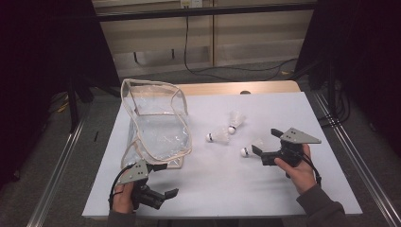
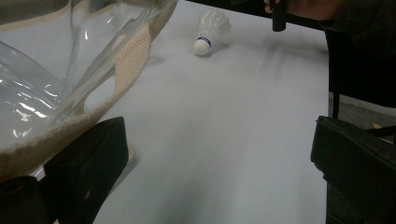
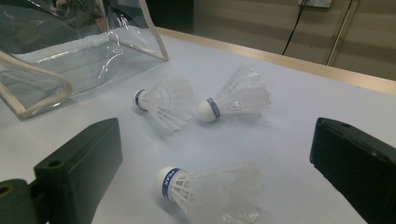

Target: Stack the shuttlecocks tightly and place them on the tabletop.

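Observation:
A clear plastic bag (image 1: 158, 124) with beige trim stands open at the table's left. Three white shuttlecocks lie to its right: one farthest back (image 1: 235, 121), one in the middle (image 1: 218, 136), one nearest (image 1: 249, 149). My right gripper (image 1: 265, 141) is open, and its jaws flank the nearest shuttlecock (image 3: 205, 191) without touching it. The other two shuttlecocks (image 3: 163, 102) (image 3: 233, 98) lie beyond, cork ends towards me. My left gripper (image 1: 167, 179) is open by the bag's front corner. Its left jaw lies against the bag's trim (image 2: 51, 140). A shuttlecock (image 2: 211, 29) lies far ahead.
The white table top (image 1: 213, 189) has free room along its front and right. A wooden strip (image 1: 265, 87) edges the table's far side. Cables (image 1: 203, 71) trail on the floor behind. The person's right hand (image 2: 303, 7) shows at the top of the left gripper view.

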Motion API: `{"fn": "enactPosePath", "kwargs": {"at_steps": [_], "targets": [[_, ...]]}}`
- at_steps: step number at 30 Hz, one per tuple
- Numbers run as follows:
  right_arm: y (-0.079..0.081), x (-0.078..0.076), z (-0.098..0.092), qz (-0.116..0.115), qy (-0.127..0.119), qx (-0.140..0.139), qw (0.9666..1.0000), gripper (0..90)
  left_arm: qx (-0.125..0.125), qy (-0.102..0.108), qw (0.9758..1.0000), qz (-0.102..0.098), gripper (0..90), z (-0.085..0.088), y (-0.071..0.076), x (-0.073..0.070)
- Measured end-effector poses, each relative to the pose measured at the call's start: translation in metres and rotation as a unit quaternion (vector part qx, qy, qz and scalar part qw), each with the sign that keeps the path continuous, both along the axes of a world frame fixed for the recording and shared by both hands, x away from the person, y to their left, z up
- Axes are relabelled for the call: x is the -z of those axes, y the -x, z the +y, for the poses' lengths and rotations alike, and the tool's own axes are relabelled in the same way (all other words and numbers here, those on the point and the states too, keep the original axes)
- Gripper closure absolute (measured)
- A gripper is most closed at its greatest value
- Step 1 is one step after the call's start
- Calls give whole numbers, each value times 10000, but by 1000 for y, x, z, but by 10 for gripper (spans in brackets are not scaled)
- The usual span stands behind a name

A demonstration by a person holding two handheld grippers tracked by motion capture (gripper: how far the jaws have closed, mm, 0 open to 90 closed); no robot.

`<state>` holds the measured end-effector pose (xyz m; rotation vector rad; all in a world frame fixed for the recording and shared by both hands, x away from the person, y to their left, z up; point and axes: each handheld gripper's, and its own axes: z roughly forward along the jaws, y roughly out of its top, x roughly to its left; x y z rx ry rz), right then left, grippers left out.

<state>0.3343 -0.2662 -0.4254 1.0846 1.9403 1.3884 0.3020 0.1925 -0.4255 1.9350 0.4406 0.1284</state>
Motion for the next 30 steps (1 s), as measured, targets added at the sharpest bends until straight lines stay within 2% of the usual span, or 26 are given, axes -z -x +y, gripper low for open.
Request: {"fn": "enactPosePath", "kwargs": {"at_steps": [9, 14, 30], "targets": [[-7, -1, 1, 66, 34, 37, 10000, 22, 6, -19, 10000, -6, 41, 0, 0, 0], [-10, -3, -1, 95, -24, 103, 9999, 22, 25, -37, 10000, -11, 41, 0, 0, 0], [-26, -8, 1, 171, 95, 179, 9996, 23, 19, -15, 10000, -10, 41, 0, 0, 0]]}}
